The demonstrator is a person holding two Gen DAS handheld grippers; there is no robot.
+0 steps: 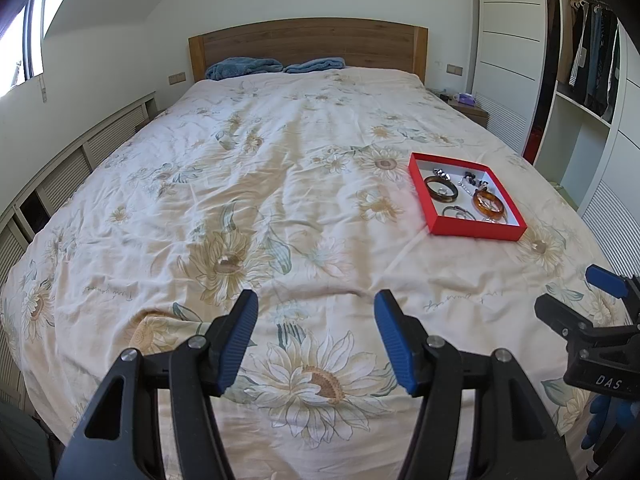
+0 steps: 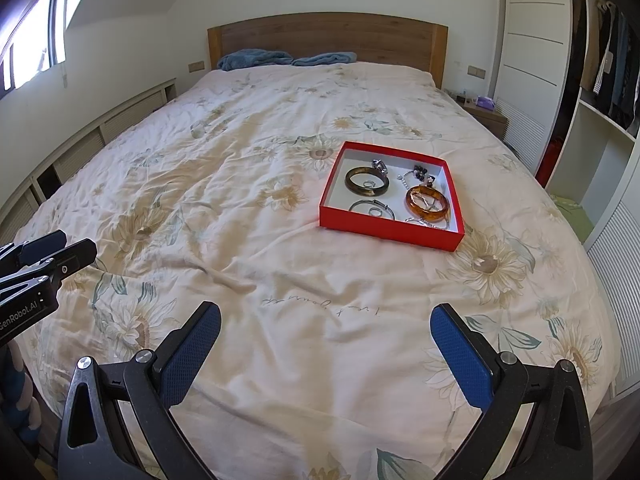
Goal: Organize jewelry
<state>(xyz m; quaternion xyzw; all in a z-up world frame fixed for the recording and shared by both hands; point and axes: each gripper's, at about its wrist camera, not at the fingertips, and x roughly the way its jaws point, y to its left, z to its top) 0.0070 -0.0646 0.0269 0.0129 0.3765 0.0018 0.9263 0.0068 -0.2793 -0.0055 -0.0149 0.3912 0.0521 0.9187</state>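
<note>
A red tray (image 2: 384,232) (image 1: 420,196) lies on the bed's right half. In it are a dark brown bangle (image 2: 367,181) (image 1: 440,192), an amber bangle (image 2: 427,202) (image 1: 489,202), a silver bracelet (image 2: 372,208), small rings, a chain and dark beads (image 2: 420,170). My left gripper (image 1: 316,336) is open and empty above the quilt near the foot of the bed, well left of the tray. My right gripper (image 2: 325,350) is open and empty, short of the tray. Each gripper shows at the edge of the other's view (image 1: 576,304) (image 2: 60,250).
The bed has a floral quilt (image 2: 240,240), a wooden headboard (image 2: 328,38) and blue pillows (image 2: 256,58). A nightstand (image 2: 486,114) and an open wardrobe (image 2: 600,80) stand at the right. Low louvred cabinets (image 2: 100,140) run along the left wall.
</note>
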